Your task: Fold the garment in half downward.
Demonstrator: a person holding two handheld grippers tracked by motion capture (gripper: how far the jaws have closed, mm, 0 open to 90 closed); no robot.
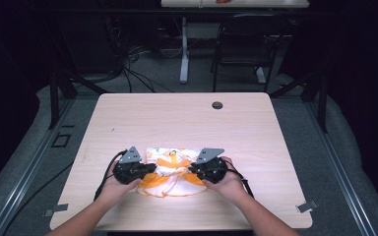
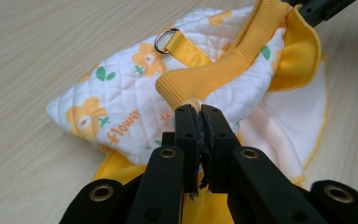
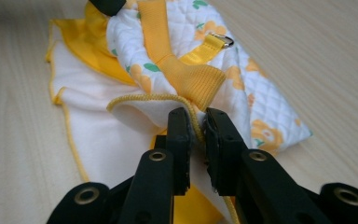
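Note:
A small white quilted garment [image 1: 172,172] with orange flowers, yellow ribbed trim and a metal D-ring [image 2: 167,39] lies near the front of the wooden table [image 1: 187,123]. My left gripper [image 1: 148,168] is at its left side, shut on the yellow ribbed edge [image 2: 223,60]; in the left gripper view the jaws [image 2: 200,112] pinch that edge. My right gripper [image 1: 193,170] is at the garment's right side. In the right gripper view its jaws [image 3: 198,121] stand slightly apart, and the yellow-stitched hem [image 3: 140,99] of the white lining runs between them.
A round cable hole [image 1: 217,105] sits near the table's far edge. Beyond the table stand a dark chair [image 1: 246,44] and a white table leg [image 1: 184,49], with cables [image 1: 133,73] on the floor. Bare wood surrounds the garment.

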